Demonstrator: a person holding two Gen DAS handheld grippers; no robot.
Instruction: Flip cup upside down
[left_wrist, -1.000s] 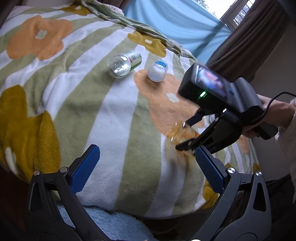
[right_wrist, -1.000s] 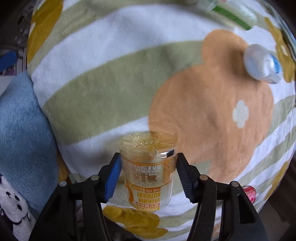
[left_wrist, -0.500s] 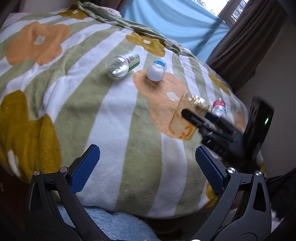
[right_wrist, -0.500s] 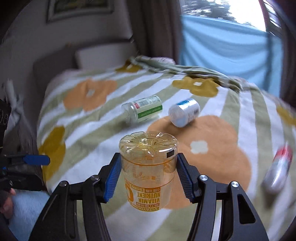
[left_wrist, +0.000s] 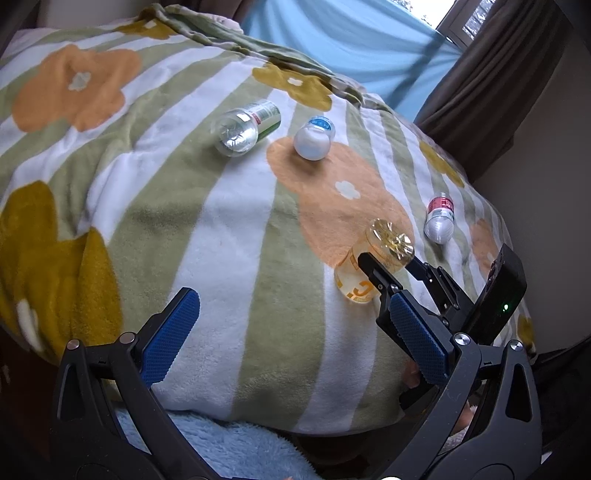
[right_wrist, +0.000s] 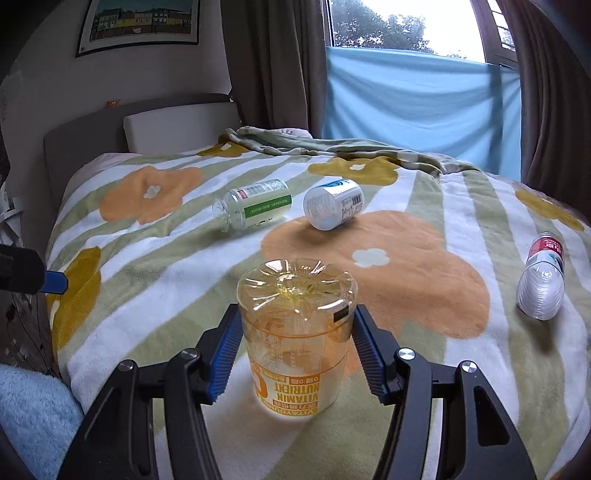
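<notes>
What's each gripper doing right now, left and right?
Left gripper: jaws wide open, holding nothing.
Right gripper: jaws closed on the orange cup, which is bottom up over the blanket.

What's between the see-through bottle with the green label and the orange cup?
Only bare flowery blanket lies between the green-label bottle and the cup, as the right wrist view shows.

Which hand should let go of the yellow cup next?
Right. The right gripper is clamped on the upside-down yellow cup, which sits on the blanket. The left gripper hangs open and apart.
</notes>
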